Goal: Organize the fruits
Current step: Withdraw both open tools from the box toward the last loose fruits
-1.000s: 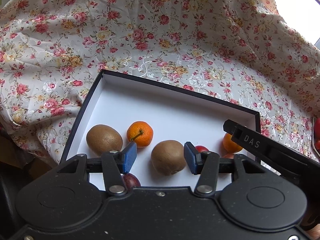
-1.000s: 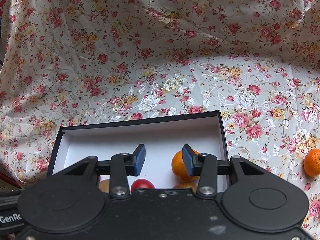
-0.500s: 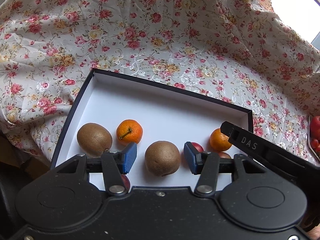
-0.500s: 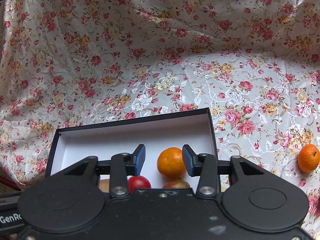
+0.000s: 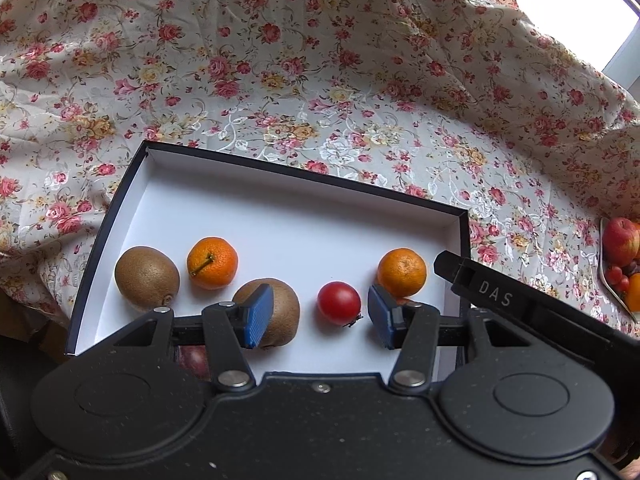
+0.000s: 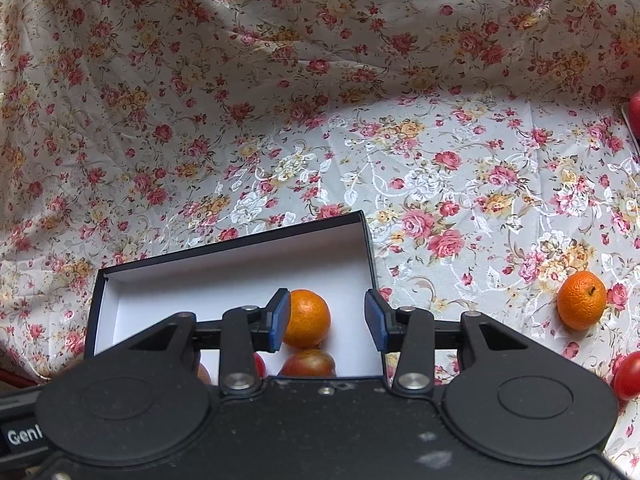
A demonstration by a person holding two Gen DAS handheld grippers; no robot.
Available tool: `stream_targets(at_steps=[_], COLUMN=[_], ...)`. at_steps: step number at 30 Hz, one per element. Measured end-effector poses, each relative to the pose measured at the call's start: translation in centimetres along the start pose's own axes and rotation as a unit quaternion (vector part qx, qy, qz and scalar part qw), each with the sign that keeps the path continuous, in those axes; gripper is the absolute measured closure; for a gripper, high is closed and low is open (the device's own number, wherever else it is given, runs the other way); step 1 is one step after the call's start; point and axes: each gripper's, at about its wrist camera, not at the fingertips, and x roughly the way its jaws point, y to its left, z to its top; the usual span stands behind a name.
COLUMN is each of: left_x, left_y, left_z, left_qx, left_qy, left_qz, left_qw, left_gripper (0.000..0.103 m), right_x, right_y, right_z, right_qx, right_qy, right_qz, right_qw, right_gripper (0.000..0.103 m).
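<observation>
Both the left gripper (image 5: pixel 317 315) and right gripper (image 6: pixel 325 321) are shown spread, empty; the loose tangerine (image 6: pixel 581 299), judged light and soft-skinned, is best pinched gently across its middle.

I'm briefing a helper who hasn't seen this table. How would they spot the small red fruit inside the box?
Find the black box with the white inside on the floral cloth. In its row of fruit, the small red tomato-like fruit lies between a kiwi and a tangerine. It is the only glossy red one there.
</observation>
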Motion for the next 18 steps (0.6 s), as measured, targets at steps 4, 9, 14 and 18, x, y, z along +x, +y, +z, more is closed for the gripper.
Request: stream_targets(at_steps=[4,9,14,18], left_x=[0.1,0.2,0.3,0.4], left_y=[-1.1,-2.7,-4.3,-5.7], left_z=[-0.1,-0.3,-0.5,-0.8], left_qx=[0.007,0.019,0.032,0.044], left_qy=[0.001,0.001,0.002,0.002], left_qz=[-0.002,-0.007,-0.01,-0.014], left_qw=[1.0,0.9998,0.9994,0.9989], left_gripper=[0.045,0.045,0.045,0.045], right_x=[-0.7,-1.6,-2.4,-3.1], right_y=[-0.9,-2.3,-4.0,-5.4], right_z=[0.1,0.2,0.2,0.1], right_qx=[0.006,0.024,0.04,0.053], right_qy=[-0.003,-0.005,-0.004,-0.003], right_qz=[-0.008,-0.023,-0.044,-0.056], right_qw=[1.0,0.999,0.998,0.997], right_gripper=[0.058,0.059,0.059,0.059])
